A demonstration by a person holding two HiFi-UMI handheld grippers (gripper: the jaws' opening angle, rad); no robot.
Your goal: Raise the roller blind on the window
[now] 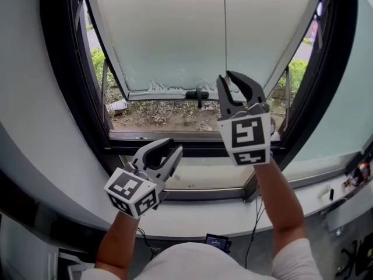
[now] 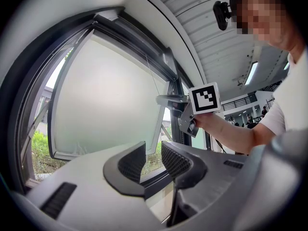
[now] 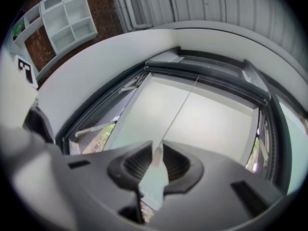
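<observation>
A pale roller blind (image 1: 175, 34) covers most of the window, and a strip of garden shows under its lower edge. A thin pull cord (image 1: 225, 28) hangs down in front of it. My right gripper (image 1: 226, 76) is raised to the cord's lower end and shut on it. In the right gripper view the cord (image 3: 180, 107) runs down into the right gripper (image 3: 156, 158), ending in a small white piece pinched between the pads. My left gripper (image 1: 173, 146) hangs lower left over the sill, open and empty. The left gripper (image 2: 153, 160) looks toward the right gripper (image 2: 166, 99).
A dark window handle (image 1: 198, 93) sits at the bottom of the sash. The black window frame (image 1: 87, 98) surrounds the opening above a white sill (image 1: 204, 179). Cables and small devices (image 1: 349, 179) lie at the sill's right end. A white shelf unit (image 3: 67, 18) stands behind.
</observation>
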